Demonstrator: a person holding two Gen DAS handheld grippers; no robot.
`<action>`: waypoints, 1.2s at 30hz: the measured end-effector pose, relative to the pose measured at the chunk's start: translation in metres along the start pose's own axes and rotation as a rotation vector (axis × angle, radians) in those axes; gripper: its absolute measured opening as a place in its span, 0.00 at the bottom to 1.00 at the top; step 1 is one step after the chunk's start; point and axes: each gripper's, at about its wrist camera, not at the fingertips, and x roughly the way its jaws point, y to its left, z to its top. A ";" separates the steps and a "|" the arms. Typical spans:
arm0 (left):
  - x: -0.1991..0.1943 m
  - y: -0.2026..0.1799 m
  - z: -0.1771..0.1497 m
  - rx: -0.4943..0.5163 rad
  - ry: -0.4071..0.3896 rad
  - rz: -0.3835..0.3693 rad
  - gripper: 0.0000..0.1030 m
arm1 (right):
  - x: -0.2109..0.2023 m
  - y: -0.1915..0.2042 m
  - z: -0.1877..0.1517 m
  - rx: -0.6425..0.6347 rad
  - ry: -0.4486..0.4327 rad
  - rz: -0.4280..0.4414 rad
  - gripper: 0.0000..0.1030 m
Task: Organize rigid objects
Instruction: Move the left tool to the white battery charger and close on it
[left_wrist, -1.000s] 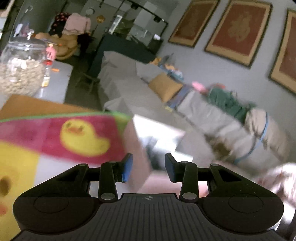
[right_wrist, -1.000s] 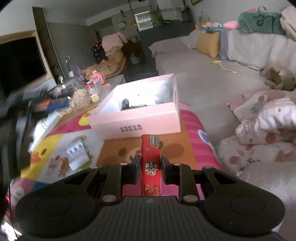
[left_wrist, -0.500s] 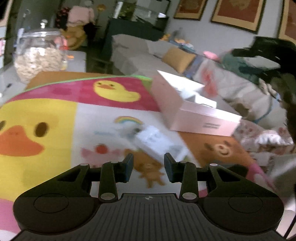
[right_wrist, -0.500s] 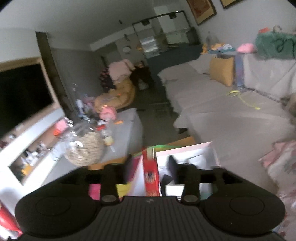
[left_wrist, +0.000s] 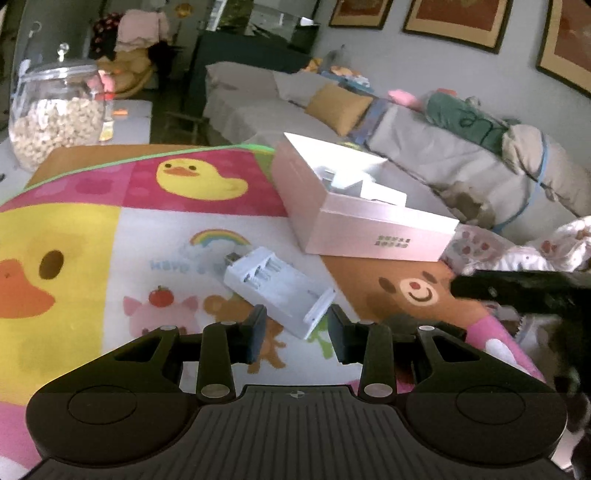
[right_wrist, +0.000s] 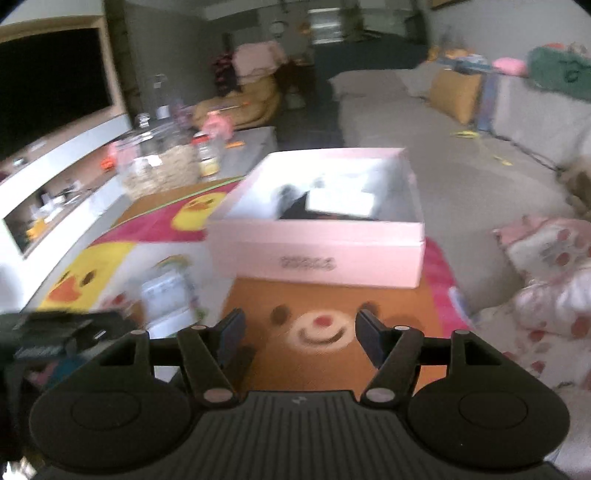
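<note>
A white battery charger (left_wrist: 279, 290) lies on the cartoon play mat (left_wrist: 92, 240), just in front of my left gripper (left_wrist: 297, 334), which is open with the charger's near end between its fingertips. It shows blurred in the right wrist view (right_wrist: 166, 295). An open pink box (left_wrist: 369, 225) holding white and dark items stands beyond it, also in the right wrist view (right_wrist: 317, 251). My right gripper (right_wrist: 299, 336) is open and empty above the mat's bear face (right_wrist: 317, 328), short of the box.
A glass jar of snacks (left_wrist: 55, 114) stands at the mat's far left corner, also seen in the right wrist view (right_wrist: 162, 166). A grey sofa (left_wrist: 461, 158) with cushions runs along the right. Floral bedding (right_wrist: 546, 280) lies right of the mat.
My right gripper opened and no longer holds the red box; it drew back from over the pink box. My left gripper moved closer to the white charger.
</note>
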 end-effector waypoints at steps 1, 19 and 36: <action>0.001 -0.001 0.001 -0.003 -0.003 0.012 0.39 | -0.003 0.003 -0.002 -0.014 -0.006 0.007 0.67; 0.065 -0.072 0.006 0.510 -0.001 0.192 0.39 | 0.028 -0.028 -0.030 0.122 -0.032 -0.036 0.74; 0.019 -0.010 -0.007 0.450 0.020 0.325 0.39 | 0.030 -0.024 -0.030 0.114 -0.019 -0.045 0.76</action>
